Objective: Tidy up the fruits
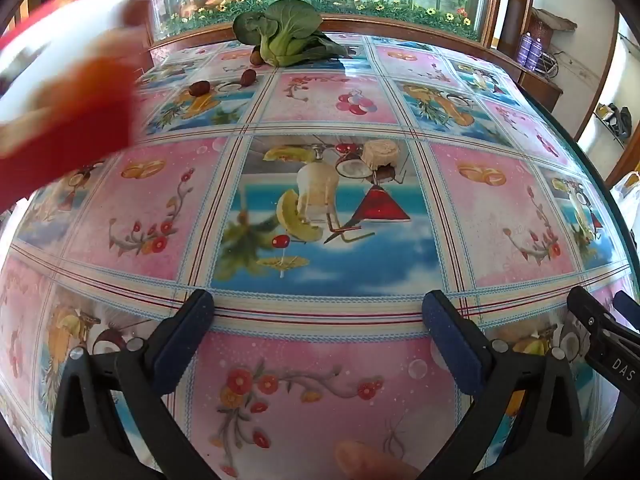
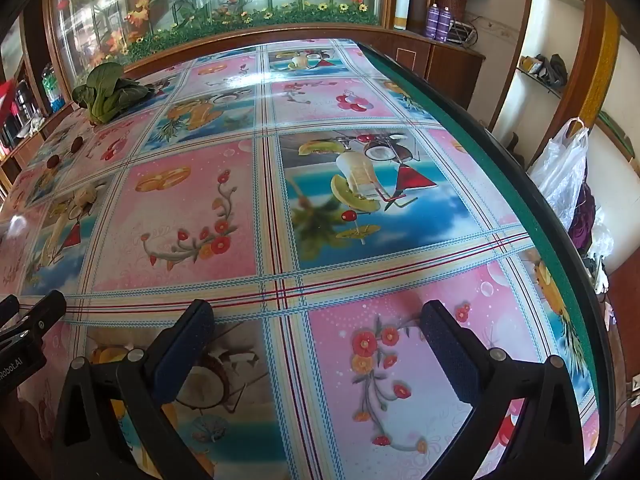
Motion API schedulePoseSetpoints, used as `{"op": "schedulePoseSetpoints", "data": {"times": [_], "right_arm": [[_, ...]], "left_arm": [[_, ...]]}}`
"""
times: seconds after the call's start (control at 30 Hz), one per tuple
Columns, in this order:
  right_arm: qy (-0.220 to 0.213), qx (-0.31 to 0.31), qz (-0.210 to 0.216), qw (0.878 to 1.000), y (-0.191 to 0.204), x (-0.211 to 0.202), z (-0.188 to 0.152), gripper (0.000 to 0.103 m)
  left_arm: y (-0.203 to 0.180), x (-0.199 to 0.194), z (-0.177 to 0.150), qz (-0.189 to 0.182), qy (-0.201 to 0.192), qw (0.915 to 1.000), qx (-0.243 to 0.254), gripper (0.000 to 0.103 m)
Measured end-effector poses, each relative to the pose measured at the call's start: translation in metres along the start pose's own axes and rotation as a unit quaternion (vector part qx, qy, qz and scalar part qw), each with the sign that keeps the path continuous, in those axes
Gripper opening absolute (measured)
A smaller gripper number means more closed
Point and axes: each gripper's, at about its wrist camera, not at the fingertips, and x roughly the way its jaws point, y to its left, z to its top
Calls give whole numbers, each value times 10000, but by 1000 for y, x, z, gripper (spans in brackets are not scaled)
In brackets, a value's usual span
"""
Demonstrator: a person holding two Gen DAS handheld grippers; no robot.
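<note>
Both grippers, left (image 1: 318, 316) and right (image 2: 316, 326), are hovering spread and empty; next you'll be reaching far ahead-left for the dates (image 1: 199, 88).

Tablecloth (image 1: 328, 112) is a glossy grid of pink floral squares and blue tropical-fruit squares, split by cream bands with red and blue stripes; table edge (image 2: 516, 184) at 3 o'clock in the right view is green with a black rim. Bok choy (image 1: 280, 36) at 12 o'clock is dark green with pale green stems, the dates (image 1: 199, 88) beside it reddish-brown. Both grippers (image 1: 318, 316) (image 2: 318, 316) are black with dark blue pads (image 1: 182, 344); a blurred red-and-white object (image 1: 68, 92) sits at 10 o'clock.
</note>
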Motion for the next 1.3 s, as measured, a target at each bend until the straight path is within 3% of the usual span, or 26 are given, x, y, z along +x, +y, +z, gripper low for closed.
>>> {"op": "schedulePoseSetpoints", "data": {"times": [1.3], "right_arm": [[-1, -39, 4, 10000, 0, 0, 1, 103]], "left_arm": [[-1, 1, 0, -12, 8, 10000, -8, 103]]}}
